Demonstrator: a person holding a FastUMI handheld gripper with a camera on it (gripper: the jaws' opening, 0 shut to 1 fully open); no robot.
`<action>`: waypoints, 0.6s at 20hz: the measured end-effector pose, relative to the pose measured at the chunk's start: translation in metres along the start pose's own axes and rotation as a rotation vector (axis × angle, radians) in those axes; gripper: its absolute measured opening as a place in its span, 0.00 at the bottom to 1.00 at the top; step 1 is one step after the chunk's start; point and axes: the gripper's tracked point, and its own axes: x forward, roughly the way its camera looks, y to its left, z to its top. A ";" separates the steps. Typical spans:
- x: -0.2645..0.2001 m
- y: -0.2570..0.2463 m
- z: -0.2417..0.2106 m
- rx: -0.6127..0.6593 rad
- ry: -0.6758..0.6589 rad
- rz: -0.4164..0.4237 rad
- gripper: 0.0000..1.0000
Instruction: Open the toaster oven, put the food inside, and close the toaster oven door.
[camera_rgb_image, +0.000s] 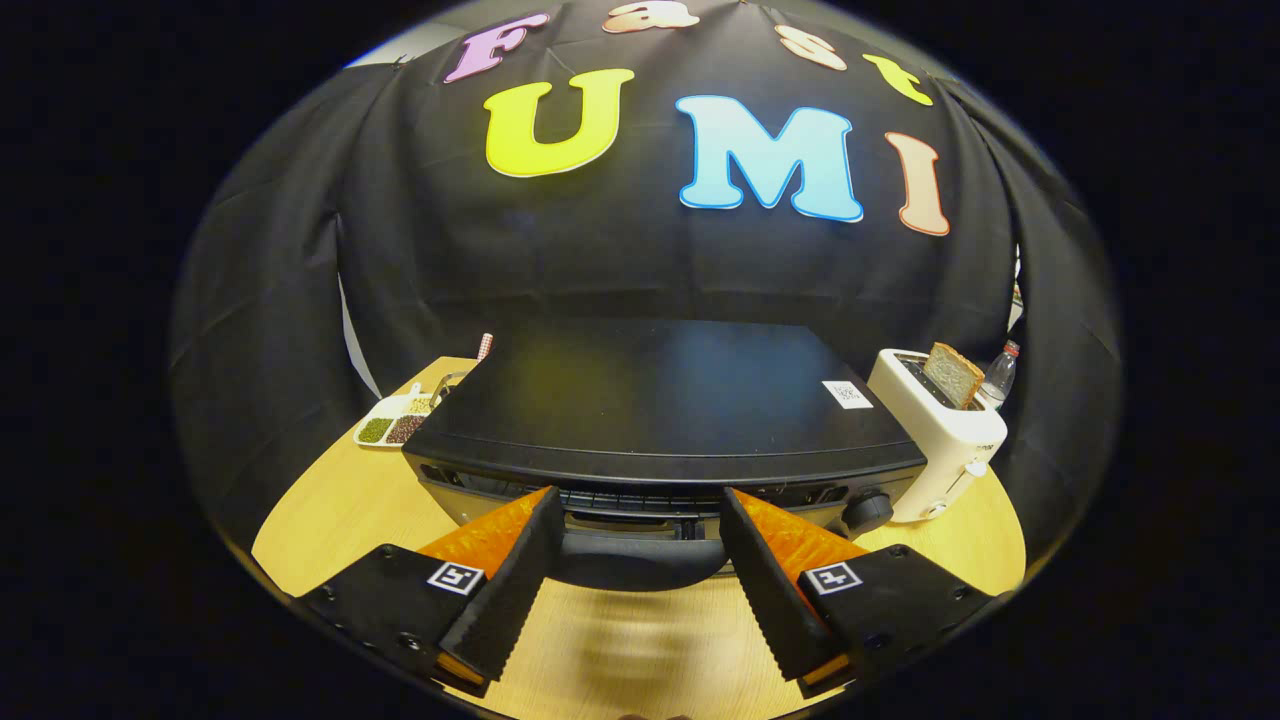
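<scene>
Handle (640, 560) between open hand-held gripper (640, 505) – untouched

Fisheye on gripper (638, 500), facing forward, close above toaster oven (660, 400), looking down.

The toaster oven (660, 400) top is looking glossy black, the table (340, 510) is showing smooth pale wood, gripper (640, 520) fingers wide apart, ridged matt black.

Sitting on the table (330, 520): one toaster oven (665, 420), one white toaster (940, 440), one bread slice (953, 374), one bottle (998, 375), one divided dish (395, 422).
</scene>
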 end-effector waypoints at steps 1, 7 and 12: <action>-0.002 0.000 -0.002 -0.003 0.002 0.000 1.00; -0.014 0.001 -0.016 0.006 0.018 -0.008 1.00; -0.025 0.002 -0.029 0.012 0.032 -0.007 1.00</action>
